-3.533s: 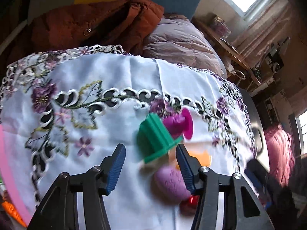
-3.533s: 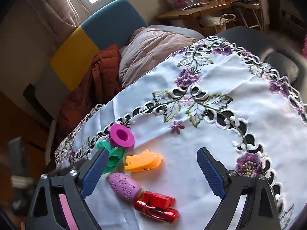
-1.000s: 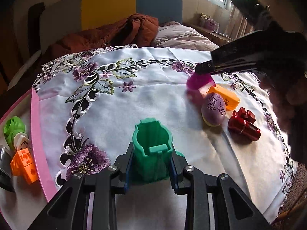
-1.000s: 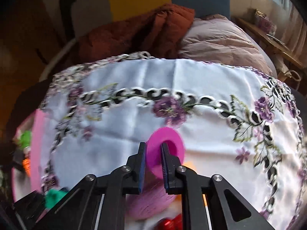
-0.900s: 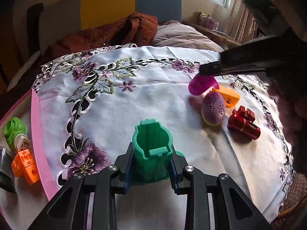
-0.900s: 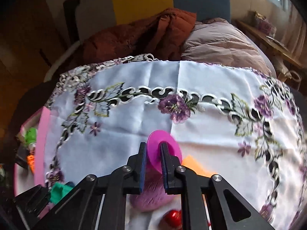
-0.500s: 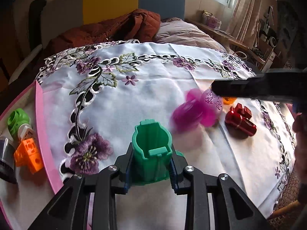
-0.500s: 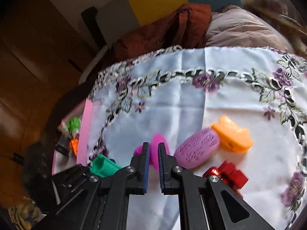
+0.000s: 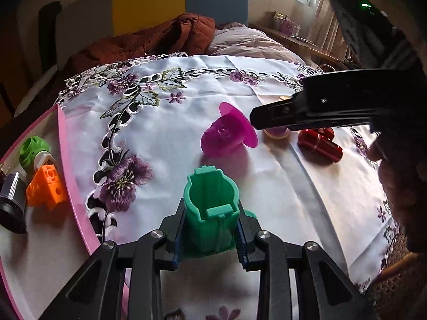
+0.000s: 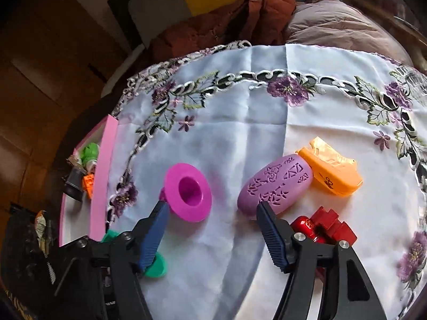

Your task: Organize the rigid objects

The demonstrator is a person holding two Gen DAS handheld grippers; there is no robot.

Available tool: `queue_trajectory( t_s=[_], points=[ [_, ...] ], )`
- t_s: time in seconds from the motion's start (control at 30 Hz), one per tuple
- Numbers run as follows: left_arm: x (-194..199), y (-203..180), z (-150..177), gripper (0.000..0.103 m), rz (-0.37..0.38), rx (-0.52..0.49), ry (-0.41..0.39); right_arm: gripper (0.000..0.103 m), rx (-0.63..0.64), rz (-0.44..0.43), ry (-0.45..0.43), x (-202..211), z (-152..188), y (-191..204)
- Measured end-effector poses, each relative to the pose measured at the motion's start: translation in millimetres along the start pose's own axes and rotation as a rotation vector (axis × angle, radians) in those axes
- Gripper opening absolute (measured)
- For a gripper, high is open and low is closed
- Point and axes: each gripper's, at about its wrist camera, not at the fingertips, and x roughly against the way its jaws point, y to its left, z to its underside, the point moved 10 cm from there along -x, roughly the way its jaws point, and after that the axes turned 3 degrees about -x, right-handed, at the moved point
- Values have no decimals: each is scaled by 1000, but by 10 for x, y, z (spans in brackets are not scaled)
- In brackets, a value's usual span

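Left gripper (image 9: 210, 229): closed on the green cup (image 9: 210, 208), which I hold upright by its sides, open mouth up, above the near part of the white embroidered tablecloth (image 9: 165, 138).

Right gripper (image 10: 210, 214): spread wide, gripping nothing. One of its fingers (image 10: 153, 236) sits just beside the pink flanged spool (image 10: 188, 192); whether it touches I cannot tell.

Pink flanged spool: lying on its side on the cloth, near the middle, hollow end toward my right wrist camera.

Purple patterned egg (image 10: 276, 185): on the cloth to the right of the spool, touching the orange piece (image 10: 332, 169) behind it.

Red block toy (image 10: 324, 226): on the cloth near the egg, partly hidden by my right gripper.

Pink-rimmed tray (image 9: 68, 176): at the left edge of the cloth. Contents: light green piece (image 9: 33, 150), orange block (image 9: 46, 188), dark cylinder (image 9: 10, 205).
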Motion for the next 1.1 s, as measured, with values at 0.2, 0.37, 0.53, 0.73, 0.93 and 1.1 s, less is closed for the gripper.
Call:
queue_trajectory(
  t_s=[0.2,0.37,0.53,0.73,0.93,1.1],
  points=[
    [30,-16,33,30,-8,-3,-10,72,45,-12,41,-80,94,113],
    [61,-39,62,30,-8,-6,-20,72,53,-65,106,-187,206,239],
    [87,-56,95,30,-5,-15,-30,71,34,-136,141,-268,256,390],
    [88,-46,95,30,7,-9,-35,67,-48,-147,113,-389,142,413],
    [83,-35,98,30,17,-5,-40,64,-152,-93,24,-434,-86,193],
    [82,-28,101,30,28,2,-45,62,-152,-80,7,-488,-170,221]
  ],
)
